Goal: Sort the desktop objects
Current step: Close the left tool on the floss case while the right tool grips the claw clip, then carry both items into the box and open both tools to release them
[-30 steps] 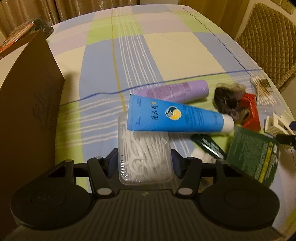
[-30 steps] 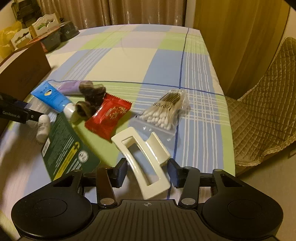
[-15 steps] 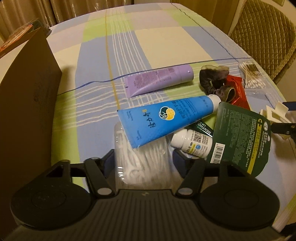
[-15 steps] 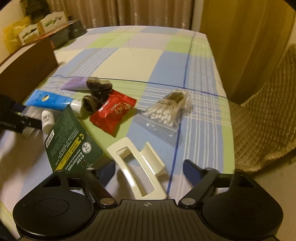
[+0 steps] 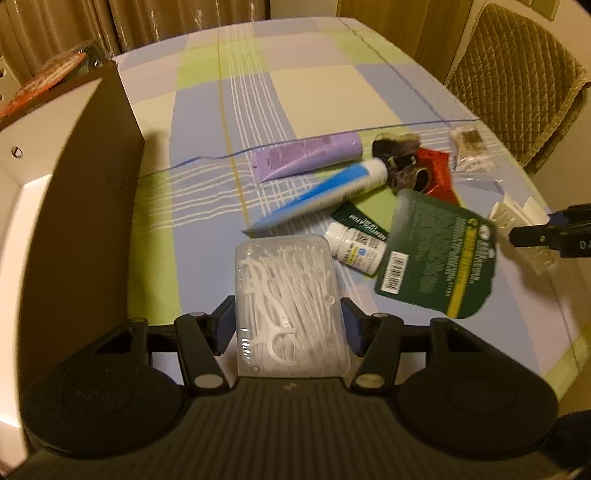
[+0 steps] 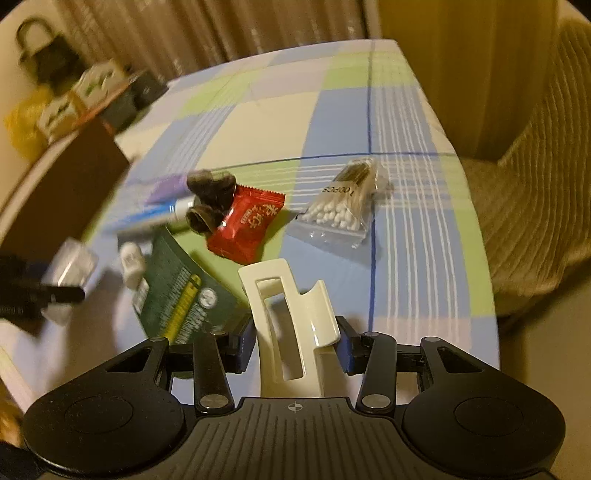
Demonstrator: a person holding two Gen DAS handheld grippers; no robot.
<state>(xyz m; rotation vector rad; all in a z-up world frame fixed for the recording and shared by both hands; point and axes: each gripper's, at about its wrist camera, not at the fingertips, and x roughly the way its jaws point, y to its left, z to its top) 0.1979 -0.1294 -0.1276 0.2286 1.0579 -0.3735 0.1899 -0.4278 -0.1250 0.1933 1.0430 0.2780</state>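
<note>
Here we pinch the floss box in our left gripper, our right gripper clamping the hair claw.

A table wore a checked blue, green and cream cloth. On it lay a purple tube, a blue tube, a swab bag and a red packet.

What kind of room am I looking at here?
Probably a home dining room: a table under a checked cloth, a quilted chair beside it, curtains behind. Toiletries like a floss-pick box and cotton swabs lie about.
</note>
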